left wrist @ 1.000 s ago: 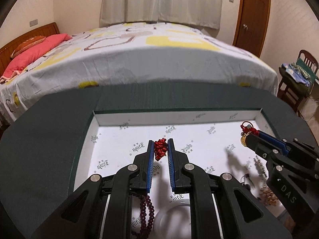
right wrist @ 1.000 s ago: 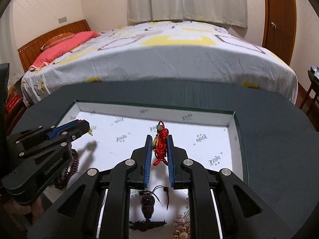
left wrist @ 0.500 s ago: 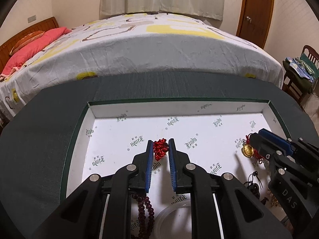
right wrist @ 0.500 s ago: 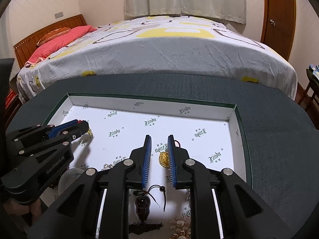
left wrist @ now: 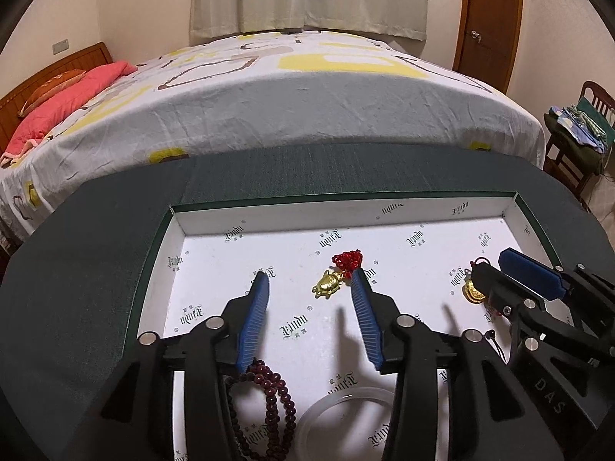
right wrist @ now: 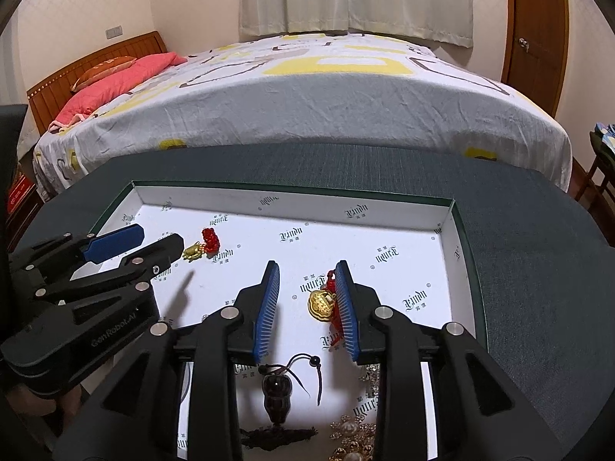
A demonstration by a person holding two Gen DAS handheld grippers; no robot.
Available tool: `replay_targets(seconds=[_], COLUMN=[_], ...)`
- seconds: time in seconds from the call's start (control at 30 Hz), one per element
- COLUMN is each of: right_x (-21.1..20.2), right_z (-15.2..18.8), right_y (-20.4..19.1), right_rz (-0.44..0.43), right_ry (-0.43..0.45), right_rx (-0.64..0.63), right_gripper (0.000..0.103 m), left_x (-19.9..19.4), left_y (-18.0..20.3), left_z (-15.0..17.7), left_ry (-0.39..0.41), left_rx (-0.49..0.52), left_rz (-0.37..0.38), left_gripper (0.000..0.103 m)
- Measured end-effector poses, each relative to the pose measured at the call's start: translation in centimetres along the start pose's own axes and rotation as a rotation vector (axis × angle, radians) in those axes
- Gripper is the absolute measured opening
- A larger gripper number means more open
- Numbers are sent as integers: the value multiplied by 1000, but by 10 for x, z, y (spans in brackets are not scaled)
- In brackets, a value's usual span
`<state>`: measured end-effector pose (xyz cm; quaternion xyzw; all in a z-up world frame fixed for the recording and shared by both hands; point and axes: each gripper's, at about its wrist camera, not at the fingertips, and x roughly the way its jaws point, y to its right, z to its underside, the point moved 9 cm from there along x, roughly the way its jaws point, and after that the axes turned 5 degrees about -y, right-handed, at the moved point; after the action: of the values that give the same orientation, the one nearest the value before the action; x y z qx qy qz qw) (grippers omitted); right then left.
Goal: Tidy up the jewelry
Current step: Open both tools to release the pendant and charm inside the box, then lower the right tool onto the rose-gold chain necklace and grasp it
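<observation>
A shallow white box with a green rim sits on a dark table. My left gripper hangs over its floor, jaws opening. A gold turtle charm with a red knot lies loose between them, close to the right pad. My right gripper is also opening. Its gold lock pendant on a red cord rests on the box floor beside the right pad. Each gripper shows in the other's view: the left gripper and the right gripper.
Dark red bead strands and a translucent bangle lie under the left gripper. A dark gourd pendant and a pearl-and-gold piece lie under the right one. A bed stands beyond the table.
Both grippers were shut on their charms above the box a second ago. Their jaws have since spread, and both charms now lie on the box floor.
</observation>
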<state>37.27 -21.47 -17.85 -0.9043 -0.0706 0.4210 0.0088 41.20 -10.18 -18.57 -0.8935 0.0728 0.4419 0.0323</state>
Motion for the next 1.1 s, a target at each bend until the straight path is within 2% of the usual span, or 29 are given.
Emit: replay_targets(seconds=[0.07, 0.17, 0.27, 0.33, 0.53, 0.77, 1.1], right_x=[0, -1, -2, -4, -18, -53, -105], right_z=[0, 0, 0, -1, -6, -9, 14], right_y=[0, 1, 1, 1, 3, -1, 5], right_rz=[0, 2, 2, 3, 4, 15, 9], right_ry=[2, 8, 13, 18, 51, 109, 142], right_rx=[1, 5, 7, 8, 11, -11, 1], right_gripper=[31, 44, 45, 52, 54, 55, 61], left_x=[-1, -4, -5, -6, -24, -55, -104], left_y=[0, 1, 1, 1, -2, -4, -1], left_z=[-1, -2, -2, -3, -7, -7, 16], left_ry=[7, 16, 21, 27, 72, 114, 155], left_rx=[-4, -7, -4, -1, -11, -17, -45], left_rz=[0, 3, -5, -15, -32, -64, -57], left_gripper=[54, 58, 62, 65, 70, 75, 79])
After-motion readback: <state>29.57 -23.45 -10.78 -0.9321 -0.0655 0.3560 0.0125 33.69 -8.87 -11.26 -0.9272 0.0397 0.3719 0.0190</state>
